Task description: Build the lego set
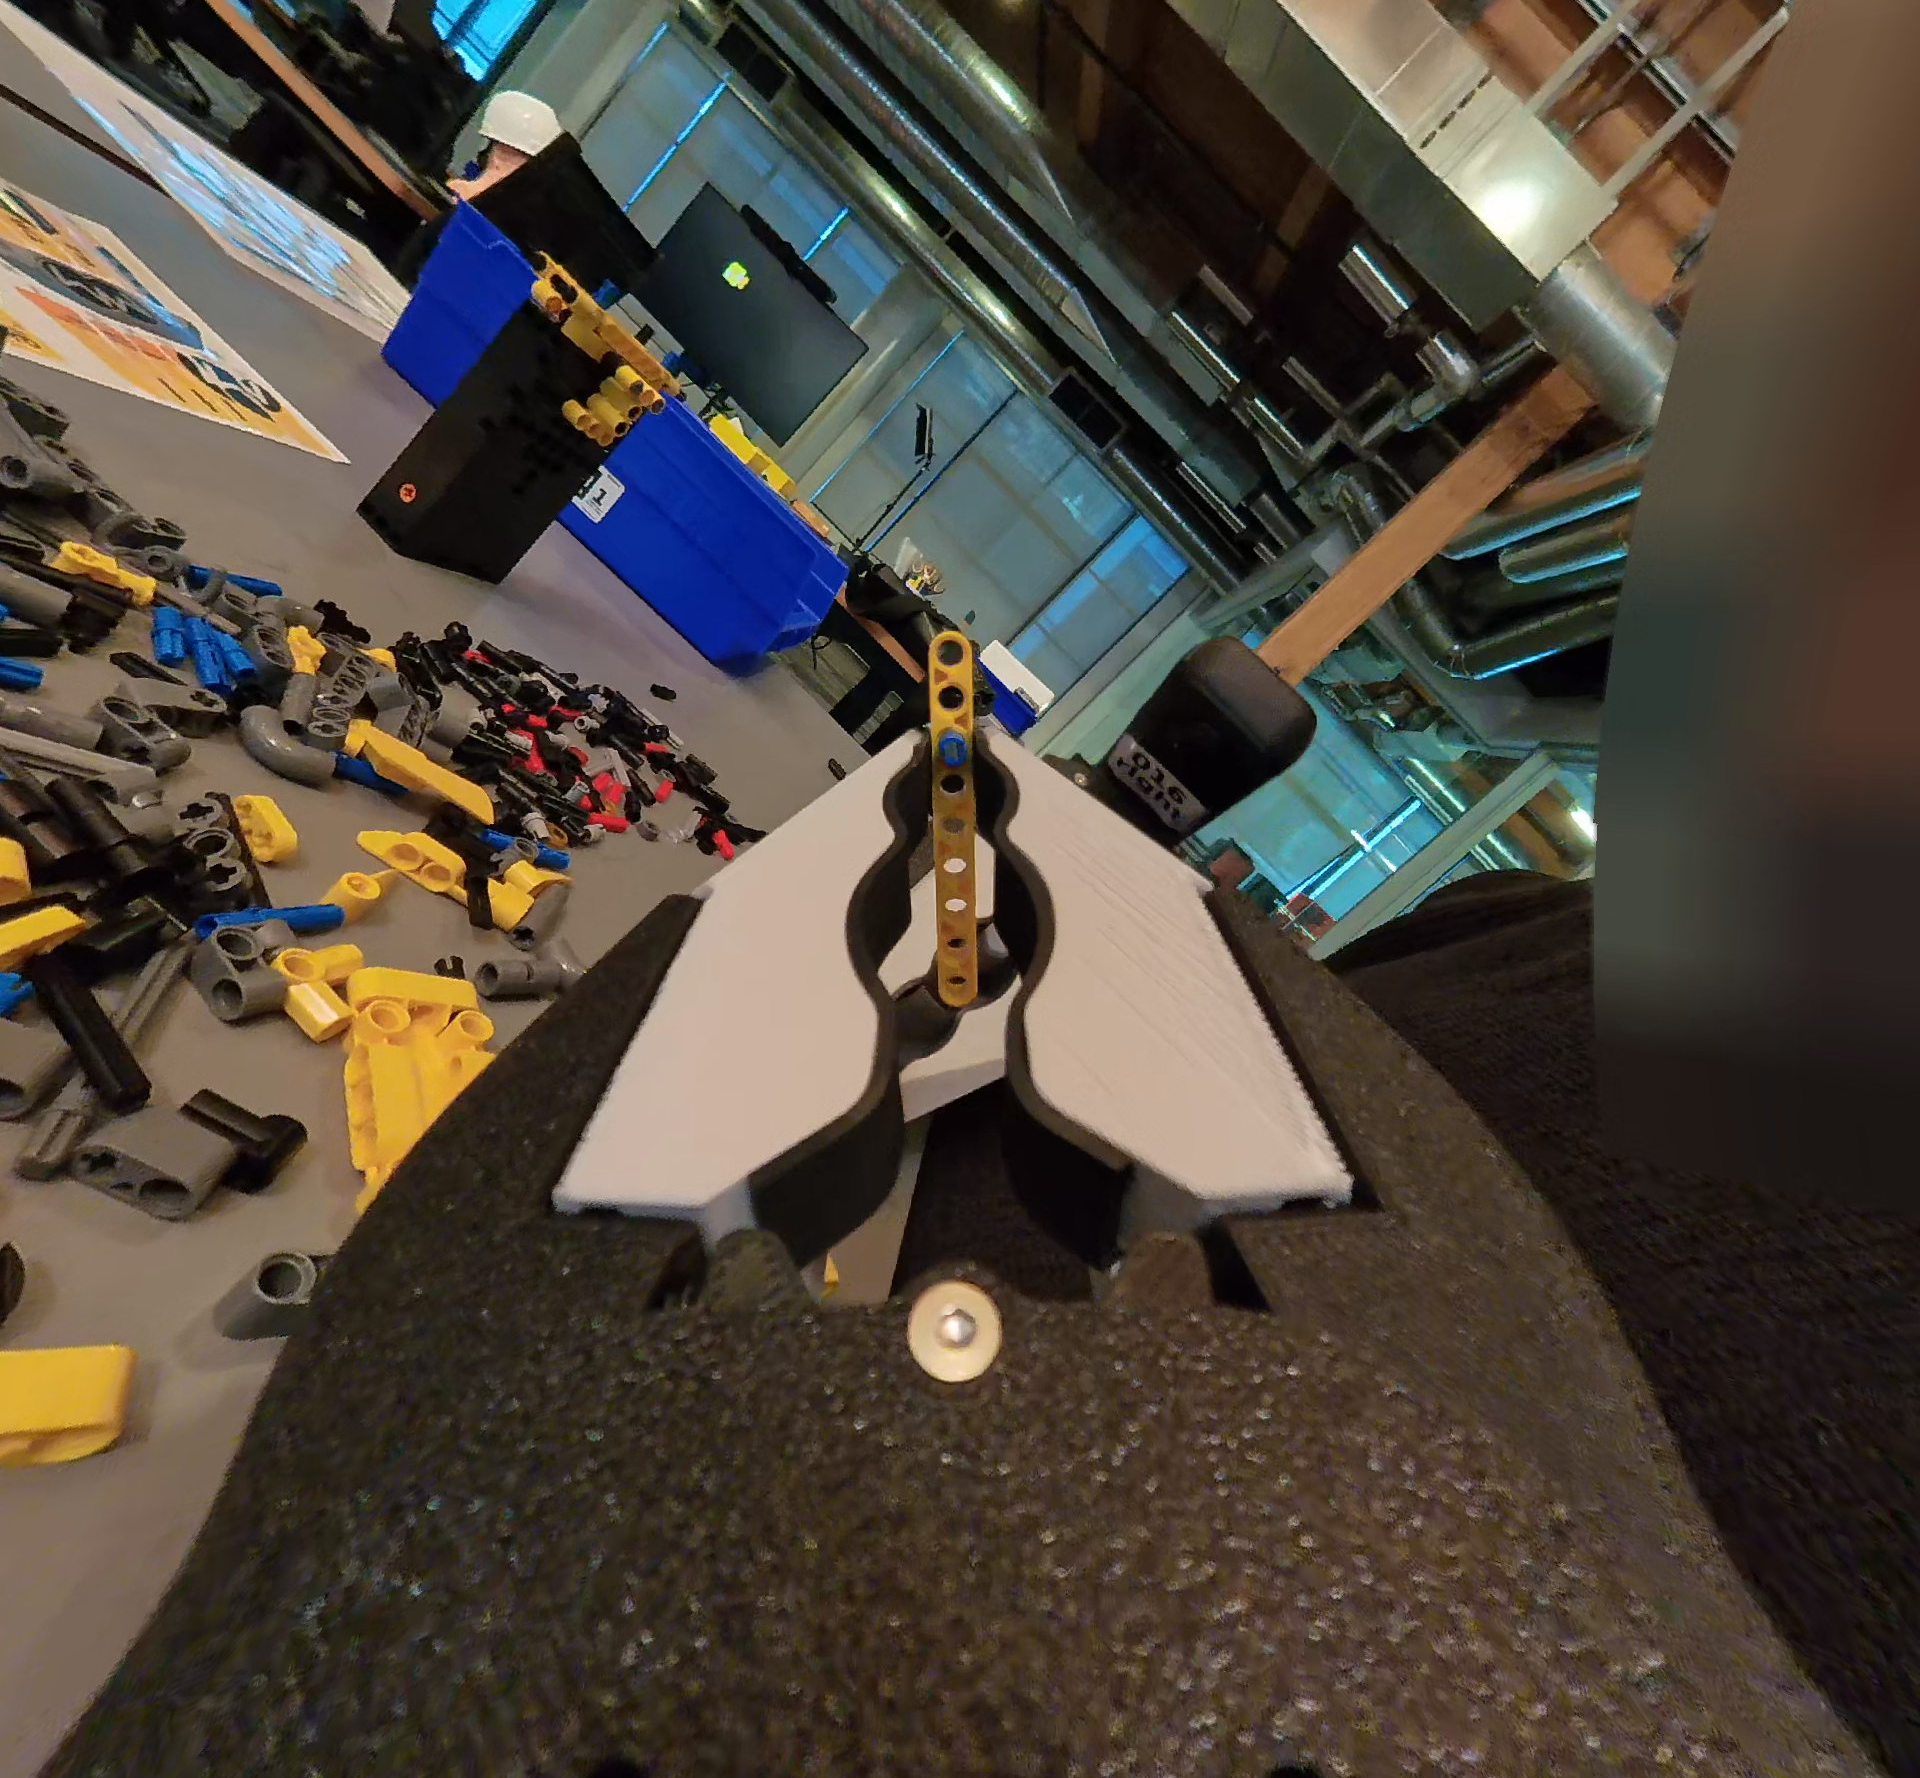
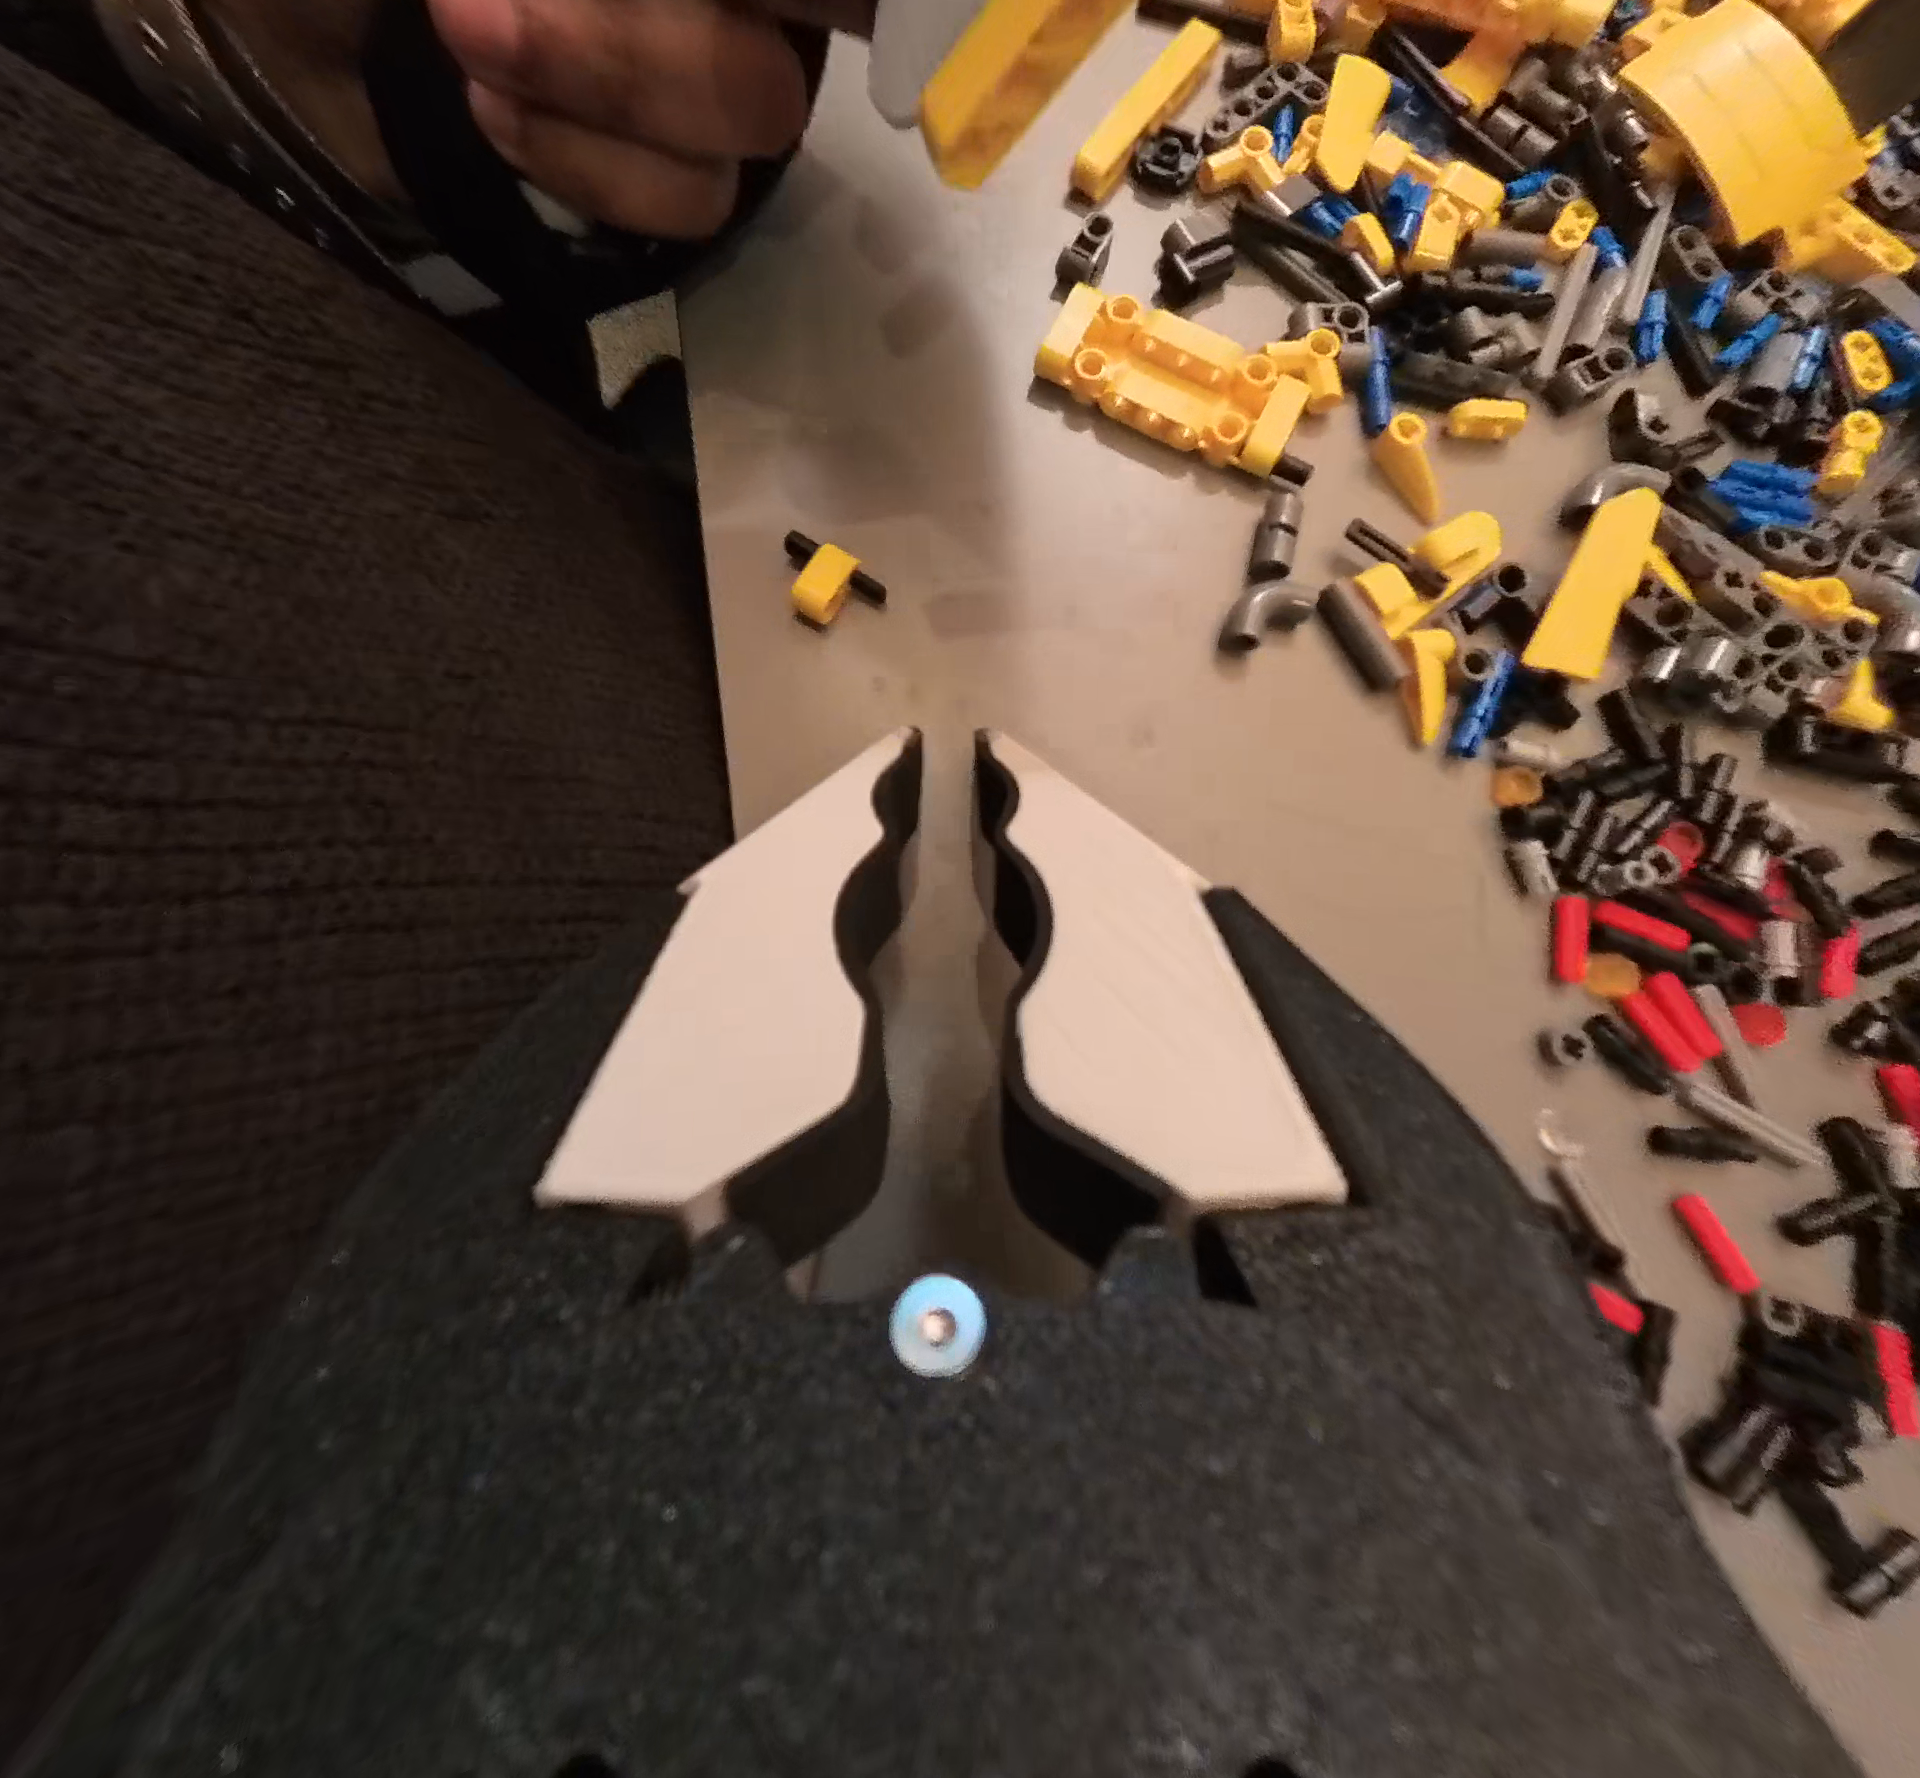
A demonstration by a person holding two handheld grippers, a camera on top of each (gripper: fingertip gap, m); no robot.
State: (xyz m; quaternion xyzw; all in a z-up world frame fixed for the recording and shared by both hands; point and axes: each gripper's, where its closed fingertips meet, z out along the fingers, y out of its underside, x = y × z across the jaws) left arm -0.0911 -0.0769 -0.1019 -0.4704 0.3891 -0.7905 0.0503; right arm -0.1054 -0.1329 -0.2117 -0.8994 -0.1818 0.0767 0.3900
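My left gripper (image 1: 951,749) is shut on a thin yellow beam with a row of holes (image 1: 954,855), held upright in the air above the grey table (image 1: 312,502). A blue pin (image 1: 950,747) sits in one of the beam's upper holes, level with the fingertips. My right gripper (image 2: 947,736) hovers low over the table (image 2: 997,606), jaws a narrow gap apart and empty. A small yellow connector on a black axle (image 2: 831,580) lies just ahead of it to the left. A hand (image 2: 613,55) grips the other gripper's handle at the top left.
Loose yellow, blue, grey, black and red building pieces are piled on the table (image 1: 312,793) (image 2: 1558,481). A black box (image 1: 488,471) bearing a yellow assembly (image 1: 603,357) stands before blue bins (image 1: 707,533). Printed sheets (image 1: 125,315) lie at the far left. A dark sleeve (image 2: 312,689) borders the table. The left gripper's tips are roughly 12 cm from the right gripper's.
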